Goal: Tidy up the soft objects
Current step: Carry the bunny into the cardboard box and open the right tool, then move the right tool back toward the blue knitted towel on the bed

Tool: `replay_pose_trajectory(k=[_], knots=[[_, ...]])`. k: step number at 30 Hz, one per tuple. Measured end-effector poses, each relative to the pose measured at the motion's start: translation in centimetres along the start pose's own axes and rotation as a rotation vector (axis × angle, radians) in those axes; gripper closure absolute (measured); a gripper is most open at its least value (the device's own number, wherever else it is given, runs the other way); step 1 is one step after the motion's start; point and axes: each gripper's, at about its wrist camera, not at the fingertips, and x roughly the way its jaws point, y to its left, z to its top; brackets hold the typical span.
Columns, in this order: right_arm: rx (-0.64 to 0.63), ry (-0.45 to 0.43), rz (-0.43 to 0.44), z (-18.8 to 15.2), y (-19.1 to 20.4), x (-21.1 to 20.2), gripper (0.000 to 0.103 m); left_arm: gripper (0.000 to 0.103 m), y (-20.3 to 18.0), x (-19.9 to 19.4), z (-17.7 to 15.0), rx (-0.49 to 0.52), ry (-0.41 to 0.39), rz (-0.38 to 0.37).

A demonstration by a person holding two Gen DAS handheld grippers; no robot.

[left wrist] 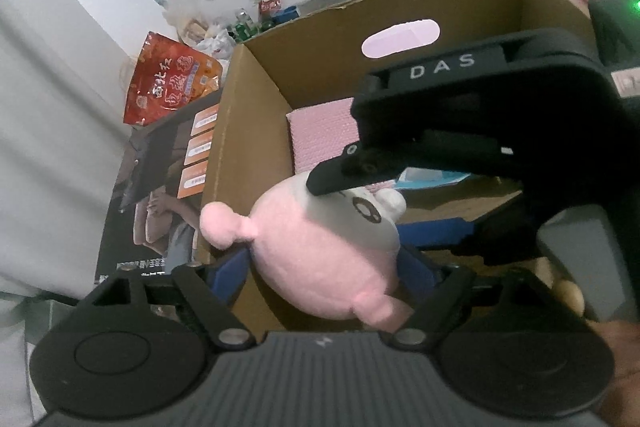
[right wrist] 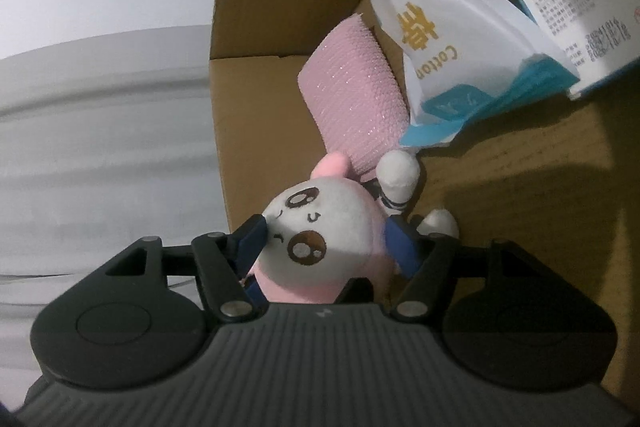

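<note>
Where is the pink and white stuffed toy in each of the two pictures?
Left wrist view: the stuffed toy sits low in the middle, pink back toward the camera, at the near edge of the cardboard box.
Right wrist view: the toy is low in the middle, its white face toward the camera.
Shared landmark: the pink textured roll inside the box, just beyond the toy.

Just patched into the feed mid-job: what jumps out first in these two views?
A pink-and-white plush toy with big cartoon eyes sits between both claws at the near corner of the open brown cardboard box. Behind it in the box lie a pink textured cloth roll and a white-and-blue cotton tissue pack.
</note>
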Motion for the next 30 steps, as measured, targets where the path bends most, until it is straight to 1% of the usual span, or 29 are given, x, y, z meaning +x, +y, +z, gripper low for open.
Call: replay_pose_trajectory(k=[2, 3, 6, 12, 18, 21, 25, 28, 30], knots=[[-0.025, -0.006, -0.018, 0.0, 0.3, -0.1, 0.033, 0.017, 0.0, 0.0, 0.0, 0.007, 0.003, 0.006], [-0.041, -0.008, -0.030, -0.1, 0.5, -0.1, 0.030, 0.017, 0.0, 0.0, 0.0, 0.010, 0.004, 0.006], [-0.078, -0.009, -0.061, 0.1, 1.0, -0.2, 0.026, 0.017, 0.2, -0.1, 0.0, 0.024, 0.007, 0.004], [-0.159, -0.034, -0.078, 0.2, 3.4, -0.9, 0.023, 0.017, -0.2, 0.1, -0.6, 0.058, 0.014, 0.011], [-0.212, -0.068, -0.035, 0.5, 5.3, -3.2, 0.023, 0.017, -0.6, 0.1, -0.8, 0.081, 0.020, 0.020], [-0.226, -0.078, -0.002, 0.7, 6.1, -4.5, 0.023, 0.017, -0.3, -0.2, -0.7, 0.063, 0.012, 0.013], [-0.245, -0.091, 0.060, 0.5, 7.1, -6.9, 0.023, 0.017, 0.5, -1.2, -0.7, 0.031, -0.018, 0.007], [-0.269, -0.107, 0.108, 0.4, 8.0, -9.3, 0.022, 0.014, 1.1, -2.2, -0.7, 0.003, -0.041, 0.006], [-0.288, -0.116, 0.139, 0.3, 8.6, -11.1, 0.022, 0.014, 1.4, -3.1, -0.7, -0.014, -0.060, 0.013]])
